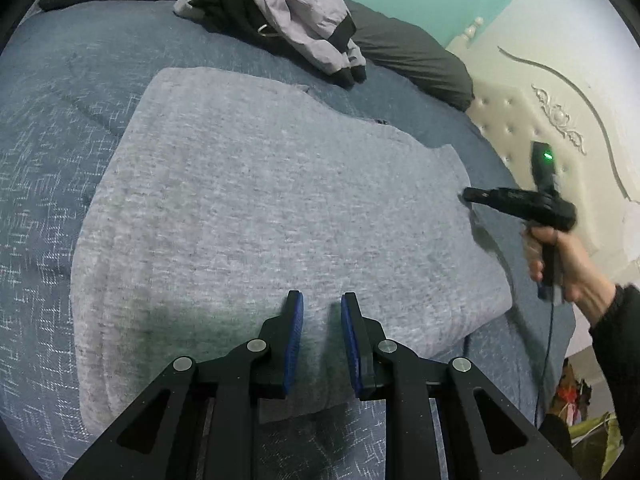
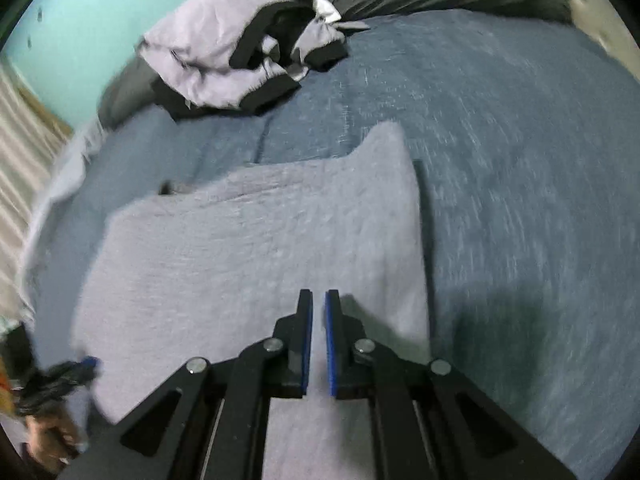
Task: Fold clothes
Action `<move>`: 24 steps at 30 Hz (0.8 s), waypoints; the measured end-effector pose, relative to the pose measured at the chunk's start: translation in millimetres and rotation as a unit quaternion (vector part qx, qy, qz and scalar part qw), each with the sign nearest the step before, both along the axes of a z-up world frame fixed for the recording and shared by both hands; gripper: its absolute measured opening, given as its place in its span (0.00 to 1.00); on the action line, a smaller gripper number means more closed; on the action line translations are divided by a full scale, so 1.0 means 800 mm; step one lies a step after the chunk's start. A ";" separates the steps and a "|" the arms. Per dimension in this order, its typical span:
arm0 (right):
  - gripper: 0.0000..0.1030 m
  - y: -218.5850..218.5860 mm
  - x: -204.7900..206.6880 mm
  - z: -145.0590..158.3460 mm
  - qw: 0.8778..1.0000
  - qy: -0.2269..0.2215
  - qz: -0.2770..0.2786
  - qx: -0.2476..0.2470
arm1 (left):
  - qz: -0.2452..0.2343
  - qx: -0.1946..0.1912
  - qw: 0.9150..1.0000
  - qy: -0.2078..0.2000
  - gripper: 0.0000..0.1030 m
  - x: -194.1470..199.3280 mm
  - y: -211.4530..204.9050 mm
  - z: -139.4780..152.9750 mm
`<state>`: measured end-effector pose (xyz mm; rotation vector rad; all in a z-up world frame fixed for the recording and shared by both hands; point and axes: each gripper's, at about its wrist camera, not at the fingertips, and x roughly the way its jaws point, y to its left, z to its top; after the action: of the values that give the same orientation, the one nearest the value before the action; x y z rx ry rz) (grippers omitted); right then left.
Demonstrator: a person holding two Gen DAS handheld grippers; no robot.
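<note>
Grey knit garment point(image 1: 256, 216) lies flat on the bed's blue quilt point(image 1: 60, 128), already folded into a broad, roughly rectangular shape with a notched far edge.

Left gripper point(image 1: 322, 304) hovers over the near edge of the garment, pointing down at it. Its jaws stand narrowly apart, with only the cloth surface visible behind the gap; nothing is clamped between the blue pads point(image 1: 294, 340).

Right gripper point(image 2: 319, 304) is positioned above the garment's right-hand side, close to its right edge. Its jaws are almost fully closed, with a thin slit between the pads, and they hold nothing. In the left wrist view, the same gripper appears at the garment's right edge, carried by a hand point(image 1: 568, 264) in a dark sleeve.

Crumpled lilac-and-black jacket point(image 1: 288, 16) lies at the far side of the bed, well apart from the garment. Dark grey pillow point(image 1: 412, 60) rests behind it, beside a cream headboard point(image 1: 540, 120).
</note>
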<state>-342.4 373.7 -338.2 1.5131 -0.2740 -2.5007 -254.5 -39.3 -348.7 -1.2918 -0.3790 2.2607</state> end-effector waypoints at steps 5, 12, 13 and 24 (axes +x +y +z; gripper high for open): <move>0.04 0.028 -0.034 -0.022 0.998 -0.035 -0.032 0.047 | 0.003 0.008 1.000 -0.003 0.21 0.000 -0.007 -0.008; 0.04 0.031 -0.016 -0.006 0.998 0.000 -0.051 0.029 | 0.004 -0.006 1.000 0.012 0.21 0.004 -0.002 -0.003; 0.04 0.018 -0.004 -0.001 0.999 0.001 -0.035 0.022 | 0.004 -0.010 1.000 0.014 0.21 0.005 -0.002 -0.002; 0.06 -0.141 0.134 0.028 0.990 -0.027 0.130 -0.044 | 0.029 -0.008 0.998 0.050 0.21 0.026 -0.020 0.030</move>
<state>-235.3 260.5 -315.7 1.4793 -0.1795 -2.2202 -233.5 -55.0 -324.9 -1.1843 -0.3666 2.3700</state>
